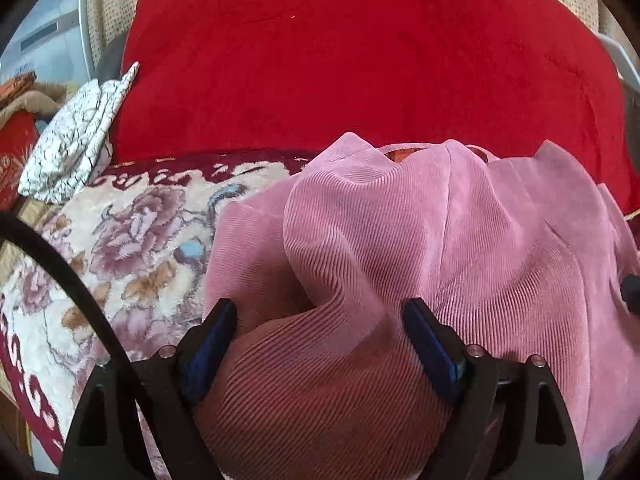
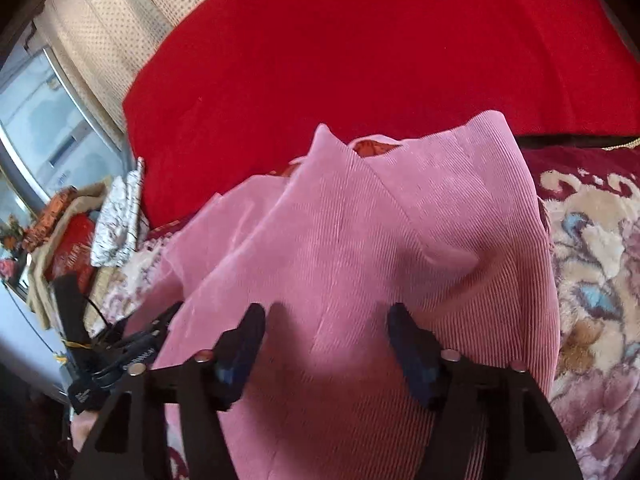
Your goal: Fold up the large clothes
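Left wrist view: left gripper (image 1: 320, 320), fingers spread, straddles a raised fold of the pink ribbed corduroy garment (image 1: 420, 240), which lies rumpled on a floral cream-and-maroon blanket (image 1: 132, 240). Red velvet cushion (image 1: 340, 60) at 12 o'clock; white crackle-patterned cloth (image 1: 76, 140) at 10.

Right wrist view: right gripper (image 2: 326, 324), fingers spread over the garment (image 2: 360, 220); only here the left gripper's black body (image 2: 92, 344) shows, at 8 o'clock.
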Tool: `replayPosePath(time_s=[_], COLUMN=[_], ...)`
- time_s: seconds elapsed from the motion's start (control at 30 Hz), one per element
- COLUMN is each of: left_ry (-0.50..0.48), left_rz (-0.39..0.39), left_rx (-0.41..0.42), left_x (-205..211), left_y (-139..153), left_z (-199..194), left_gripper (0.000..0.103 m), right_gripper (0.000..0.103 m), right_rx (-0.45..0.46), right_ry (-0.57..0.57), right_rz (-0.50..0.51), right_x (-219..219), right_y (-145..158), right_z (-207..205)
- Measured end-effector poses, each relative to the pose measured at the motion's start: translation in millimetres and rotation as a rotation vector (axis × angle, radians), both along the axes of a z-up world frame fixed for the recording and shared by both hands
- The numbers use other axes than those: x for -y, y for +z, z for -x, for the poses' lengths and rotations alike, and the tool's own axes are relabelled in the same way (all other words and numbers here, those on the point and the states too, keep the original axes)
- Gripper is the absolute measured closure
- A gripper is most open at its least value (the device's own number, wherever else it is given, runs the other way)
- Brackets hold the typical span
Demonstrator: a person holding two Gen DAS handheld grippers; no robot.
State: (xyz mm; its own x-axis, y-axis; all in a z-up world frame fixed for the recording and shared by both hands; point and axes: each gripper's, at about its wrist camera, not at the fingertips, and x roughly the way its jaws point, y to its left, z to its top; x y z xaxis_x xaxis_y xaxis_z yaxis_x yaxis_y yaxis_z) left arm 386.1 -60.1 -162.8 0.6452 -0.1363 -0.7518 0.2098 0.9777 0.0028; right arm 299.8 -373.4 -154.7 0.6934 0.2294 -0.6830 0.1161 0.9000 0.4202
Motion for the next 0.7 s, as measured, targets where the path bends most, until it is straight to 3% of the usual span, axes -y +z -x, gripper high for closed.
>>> replayPosePath(time_s=[0.13, 0.2, 0.33, 0.4, 0.5, 0.57, 0.7], left_ry=[0.011, 0.026, 0.007, -0.004, -0.021, -0.027, -0.021], left_rz=[0.017, 0.021, 0.025, 0.011, -0.021, -0.050, -0.058], left_rx=[-0.002, 0.037, 0.123, 0.117, 0.014, 0.017, 0.013], left_x=[-7.5, -7.8, -7.4, -5.4, 0.0, 2.9, 3.7], left_y=[1.9, 10.5, 27.2, 27.2, 8.9, 2.8, 6.1], left_z=[2.4, 10.2, 26.9, 29.0, 21.4, 20.7, 21.6], left_gripper=[0.017, 0.017, 0.017, 0.017, 0.016, 0.013, 0.012], right_gripper=[0.033, 0.033, 0.033, 0.033, 0.033, 0.035, 0.035], right_rx=[-0.007, 0.004, 0.095, 0.117, 0.061, -0.049, -0.041], right_ry=[-0.016, -0.040, -0.052, -0.057, -0.045, -0.044, -0.046], right_rz=[-0.032, -0.046, -0.029, -0.006, 0.008, 0.016, 0.044], right_x=[11.6, 16.9, 12.7, 4.1, -3.3, -4.4, -7.4], right_y=[-0.6, 4.4, 25.2, 32.3, 23.2, 1.8, 2.9], right_z=[4.9, 8.7, 21.9, 25.5, 19.0, 6.6, 3.8])
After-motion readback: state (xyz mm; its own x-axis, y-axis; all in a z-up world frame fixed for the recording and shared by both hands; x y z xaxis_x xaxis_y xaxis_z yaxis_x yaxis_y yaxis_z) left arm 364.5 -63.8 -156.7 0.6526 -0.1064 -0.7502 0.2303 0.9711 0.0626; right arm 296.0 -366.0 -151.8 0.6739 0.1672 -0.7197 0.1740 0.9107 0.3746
